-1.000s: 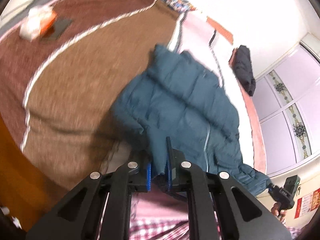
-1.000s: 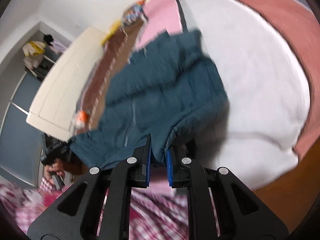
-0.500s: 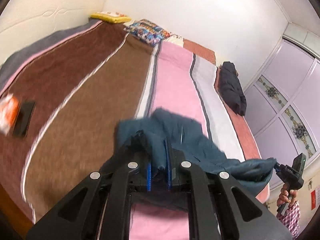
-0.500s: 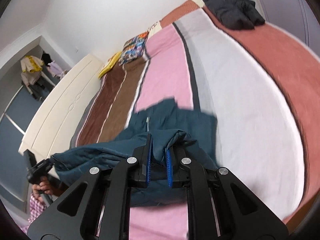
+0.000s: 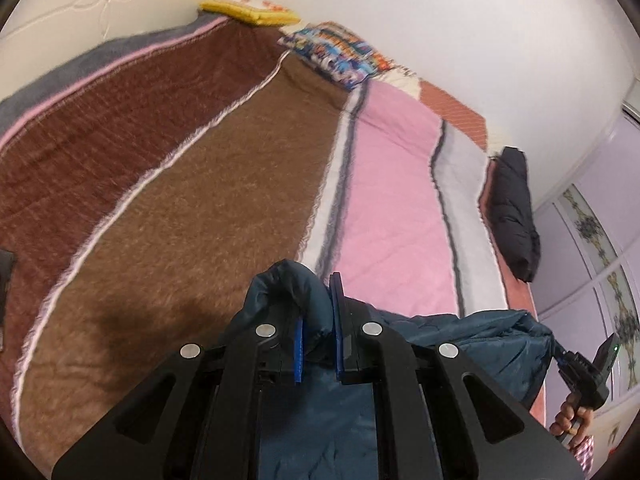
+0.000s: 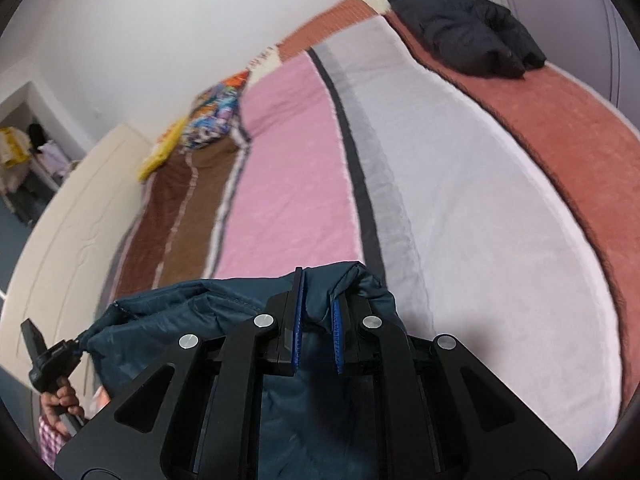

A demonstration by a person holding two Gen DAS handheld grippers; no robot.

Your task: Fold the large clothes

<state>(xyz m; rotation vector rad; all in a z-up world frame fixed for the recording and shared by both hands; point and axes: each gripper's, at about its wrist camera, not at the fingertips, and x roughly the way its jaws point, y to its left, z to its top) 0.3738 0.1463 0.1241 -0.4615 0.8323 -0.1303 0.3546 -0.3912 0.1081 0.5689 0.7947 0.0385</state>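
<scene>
The left gripper [image 5: 318,330] is clamped on a bunched fold of the teal puffer jacket [image 5: 472,332], the fabric pinched between its blue pads [image 5: 298,354]. The right gripper [image 6: 318,326] likewise grips another bunch of the same jacket [image 6: 168,320] between its own blue pads [image 6: 338,332]. The jacket hangs stretched between the two tools, held up above the near end of the bed, its lining drooping below the fingers in both wrist views. In the left wrist view the other tool shows at the far right edge, a hand [image 5: 570,426] wrapped round its handle; in the right wrist view a hand [image 6: 60,404] holds the opposite tool at the far left (a checked sleeve shows just below it). The bed carries a striped blanket [image 5: 384,208] of brown, pink, white and rust bands. At its far end lie a patterned pillow [image 5: 340,54] and a yellow cushion [image 5: 248,14], near each other. A dark folded jacket [image 6: 464,34] rests on the rust band, well apart from the teal one. No container of any kind can be made out here.
</scene>
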